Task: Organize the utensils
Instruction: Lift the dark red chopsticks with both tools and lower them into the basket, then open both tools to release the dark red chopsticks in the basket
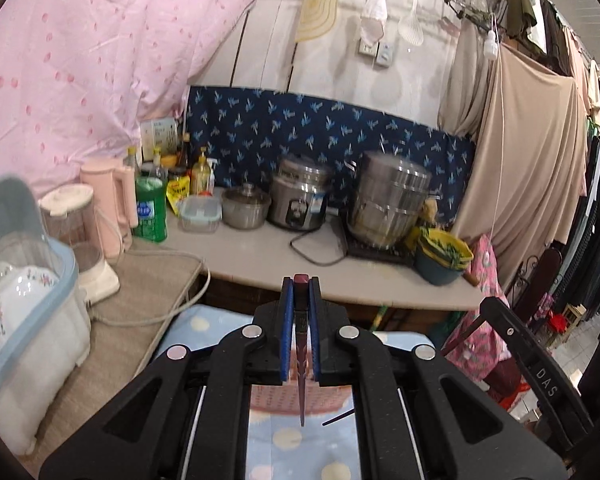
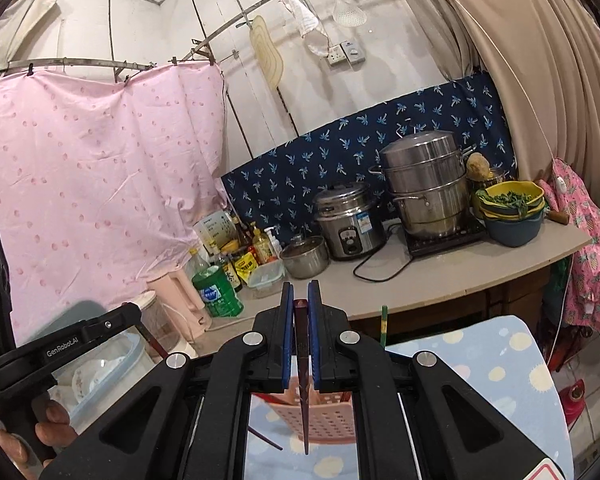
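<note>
I have one chopstick (image 1: 301,344) pinched in my left gripper (image 1: 301,300) and another (image 2: 301,360) in my right gripper (image 2: 301,304), both hanging above the pink basket (image 2: 320,412) at 6 o'clock, so dropping them in remains, plus a loose stick (image 2: 265,438) at 7.

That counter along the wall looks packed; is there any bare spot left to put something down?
The counter has a bare strip along its front edge, from the green bottle past the black cord to the blue bowl. The back is crowded: condiment bottles, small pot, rice cooker, steamer pot.
</note>
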Action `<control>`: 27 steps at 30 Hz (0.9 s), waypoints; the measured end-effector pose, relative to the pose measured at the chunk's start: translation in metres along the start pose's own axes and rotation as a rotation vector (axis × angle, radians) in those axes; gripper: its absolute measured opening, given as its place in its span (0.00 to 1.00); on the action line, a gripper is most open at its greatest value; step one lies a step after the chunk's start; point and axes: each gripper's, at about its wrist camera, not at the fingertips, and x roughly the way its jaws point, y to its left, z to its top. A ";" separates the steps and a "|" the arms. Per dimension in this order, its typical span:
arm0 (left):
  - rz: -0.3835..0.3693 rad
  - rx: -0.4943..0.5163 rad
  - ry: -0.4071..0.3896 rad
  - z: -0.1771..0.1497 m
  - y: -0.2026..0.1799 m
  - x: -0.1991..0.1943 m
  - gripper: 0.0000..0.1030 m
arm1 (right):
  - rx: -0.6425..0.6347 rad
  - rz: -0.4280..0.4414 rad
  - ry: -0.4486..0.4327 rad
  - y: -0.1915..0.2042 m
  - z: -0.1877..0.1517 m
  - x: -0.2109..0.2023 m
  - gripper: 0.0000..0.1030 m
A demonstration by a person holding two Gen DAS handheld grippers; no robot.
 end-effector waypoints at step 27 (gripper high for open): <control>0.071 0.002 0.136 -0.028 0.020 0.128 0.07 | -0.003 -0.080 0.184 -0.034 -0.044 0.136 0.07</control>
